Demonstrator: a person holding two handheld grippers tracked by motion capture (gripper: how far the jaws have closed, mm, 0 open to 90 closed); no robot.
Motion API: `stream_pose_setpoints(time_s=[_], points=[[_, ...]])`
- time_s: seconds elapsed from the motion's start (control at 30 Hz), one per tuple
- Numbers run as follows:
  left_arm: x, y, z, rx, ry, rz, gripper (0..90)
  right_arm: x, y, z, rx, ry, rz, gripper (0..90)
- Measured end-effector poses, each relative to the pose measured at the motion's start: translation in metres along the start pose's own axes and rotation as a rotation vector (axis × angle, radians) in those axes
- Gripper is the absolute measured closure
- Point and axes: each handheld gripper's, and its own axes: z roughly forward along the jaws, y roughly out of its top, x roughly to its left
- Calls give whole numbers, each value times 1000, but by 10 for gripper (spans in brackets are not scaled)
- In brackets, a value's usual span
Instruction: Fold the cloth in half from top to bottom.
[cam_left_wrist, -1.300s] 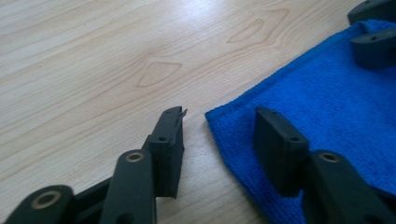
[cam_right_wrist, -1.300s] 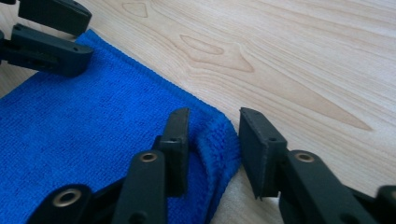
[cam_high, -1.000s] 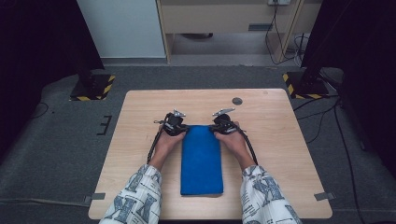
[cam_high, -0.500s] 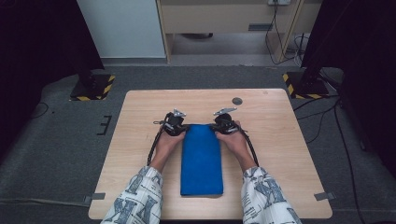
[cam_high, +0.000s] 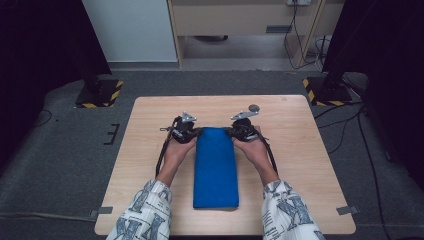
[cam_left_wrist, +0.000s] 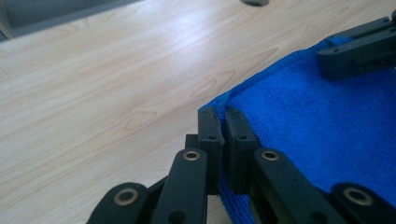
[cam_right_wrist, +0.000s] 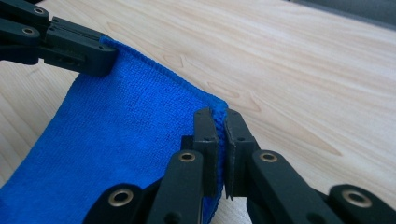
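A folded blue towel (cam_high: 215, 170) lies lengthwise in the middle of the wooden table (cam_high: 300, 150). My left gripper (cam_high: 197, 132) is shut on its far left corner, and the left gripper view shows the pads (cam_left_wrist: 223, 114) pinching the blue cloth (cam_left_wrist: 327, 140). At the far right corner my right gripper (cam_high: 231, 131) is shut too, its pads (cam_right_wrist: 218, 116) clamped on the towel's edge (cam_right_wrist: 116, 140). Each gripper view also shows the other gripper, the right one (cam_left_wrist: 359, 51) and the left one (cam_right_wrist: 70, 46), holding the opposite corner. The far edge is raised slightly off the wood.
A small dark round disc (cam_high: 254, 107) lies on the table just beyond the right gripper. Bare wood surrounds the towel on both sides. Yellow-black striped stand bases (cam_high: 100, 95) sit on the floor past the table's far corners.
Both hands have risen a little, taking the towel's far corners with them. The rest of the towel has stayed in place.
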Motion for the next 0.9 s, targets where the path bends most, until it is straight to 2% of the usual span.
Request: stream_pose_setpoints(time_s=[0.17, 0.43, 0.53, 0.73, 0.9], points=[[-1, 4, -3, -6, 2, 9, 871, 2, 6, -6, -8, -6, -20, 860], [-2, 12, -13, -27, 4, 24, 872, 0, 14, -17, -47, 4, -12, 860], [1, 13, -16, -46, 9, 12, 872, 1, 18, -20, -65, 4, -12, 860], [1, 14, -16, -52, 8, 14, 872, 0, 19, -18, -63, 2, -13, 860], [1, 21, -20, -70, 8, 19, 872, -1, 23, -20, -75, -6, -12, 860]])
